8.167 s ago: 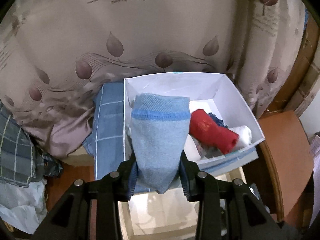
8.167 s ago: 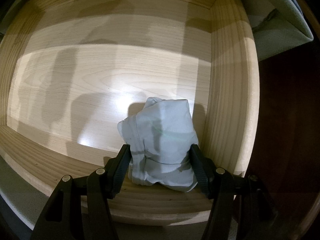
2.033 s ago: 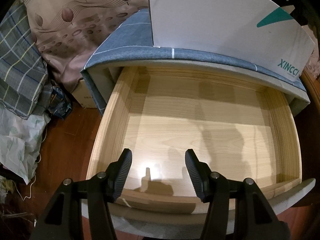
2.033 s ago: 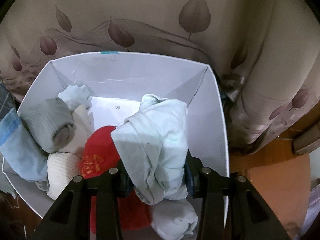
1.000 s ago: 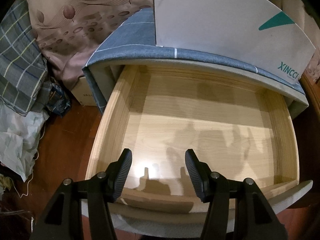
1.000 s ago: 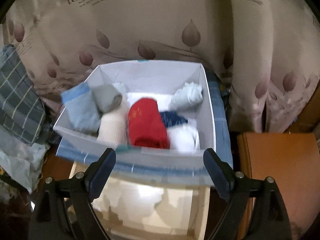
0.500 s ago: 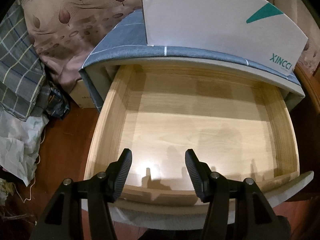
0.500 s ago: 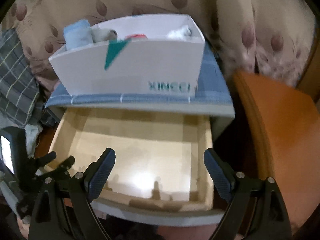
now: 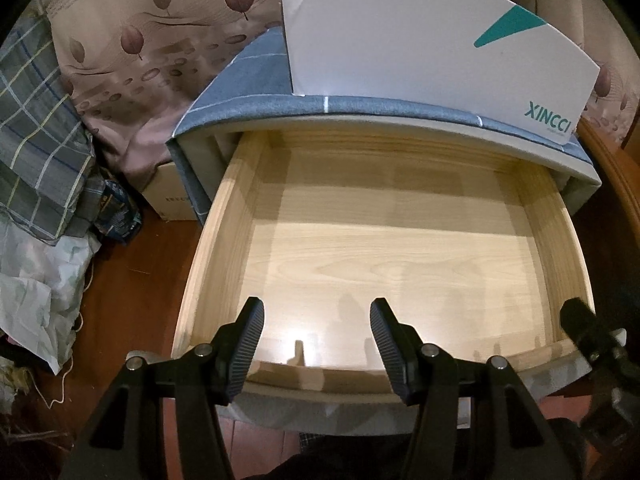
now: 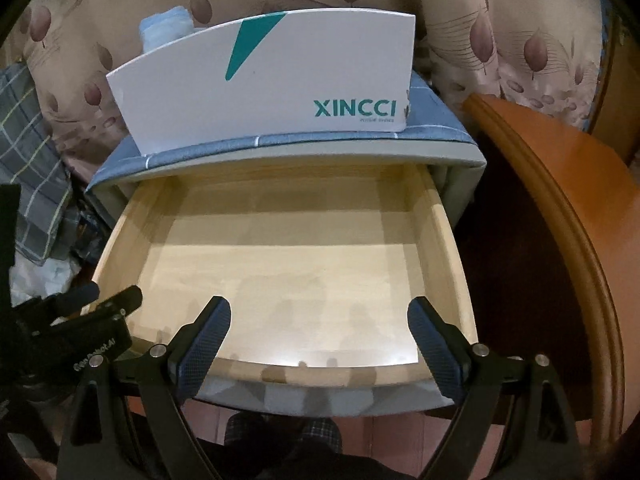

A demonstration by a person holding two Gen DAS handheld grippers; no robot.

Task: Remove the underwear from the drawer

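Left tool [image 9: 316, 326]: jaws spread, nothing between the ribbed pads, hanging over the front rail of the drawer [image 9: 400, 264] and pointing steeply down into it. Right tool [image 10: 319, 326]: jaws spread wider, also bare, over the same front rail; in the left wrist view part of it shows at the drawer's right front corner. In the right wrist view the left tool sits at the drawer's left front corner.

Drawer: pulled out, pale wood, floor bare and lit, only shadows of the tools on the boards near the front.

Underwear [image 10: 166, 26]: a pale blue, ribbed-looking roll, only its top showing above the rim of the white box [image 10: 272, 80]. Any other contents are hidden behind the box wall. The box, printed with a teal wedge and "XINCCI", stands on the blue-grey cloth-covered cabinet top [image 10: 280, 142], directly above the drawer's back edge. The underwear is thus well apart from both tools, up and behind them, toward the box's left end.

Surroundings: leaf-patterned curtain [image 9: 132, 32] behind the cabinet, plaid fabric [image 9: 36, 120] heaped at the left on the floor, an orange wooden surface [image 10: 568, 184] at the right.
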